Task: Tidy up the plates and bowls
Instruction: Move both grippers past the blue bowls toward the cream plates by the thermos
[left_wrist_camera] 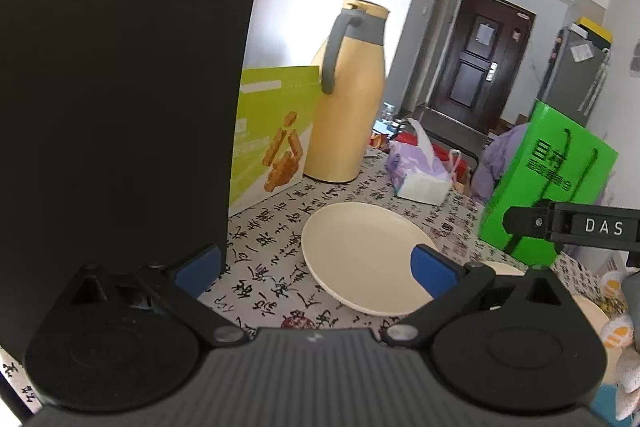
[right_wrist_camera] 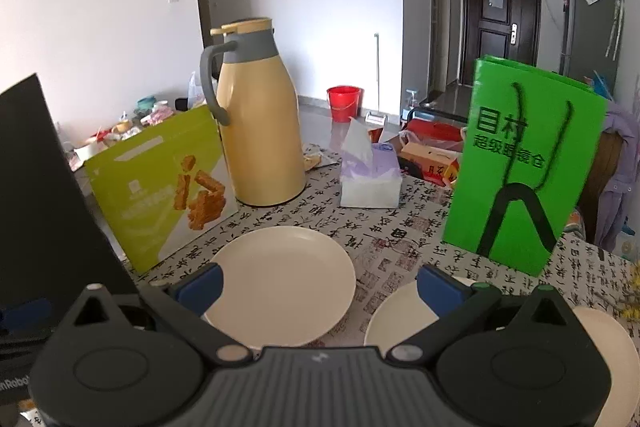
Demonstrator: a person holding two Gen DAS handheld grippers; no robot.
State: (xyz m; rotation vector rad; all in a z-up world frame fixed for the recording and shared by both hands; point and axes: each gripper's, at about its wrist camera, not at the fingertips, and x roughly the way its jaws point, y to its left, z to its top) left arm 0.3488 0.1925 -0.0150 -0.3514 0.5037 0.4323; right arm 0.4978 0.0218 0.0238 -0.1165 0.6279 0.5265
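**Both grippers spread wide over cream plates**

The left gripper (left_wrist_camera: pixel 316 269) hovers empty, its jaws apart, above a cream plate (left_wrist_camera: pixel 362 255) at lower centre on the calligraphy tablecloth (left_wrist_camera: pixel 276 227). The right gripper (right_wrist_camera: pixel 318 287), likewise spread and empty, frames the same plate (right_wrist_camera: pixel 280 283); a second cream plate (right_wrist_camera: pixel 400 319) lies lower right, apart, before the green bag (right_wrist_camera: pixel 524 163).

You have a yellow thermos jug (right_wrist_camera: pixel 262 123) standing between a lime snack box (right_wrist_camera: pixel 160 183) and a tissue pack (right_wrist_camera: pixel 370 171). To your right a green paper bag (right_wrist_camera: pixel 524 163) stands upright on the calligraphy tablecloth (right_wrist_camera: pixel 400 239).
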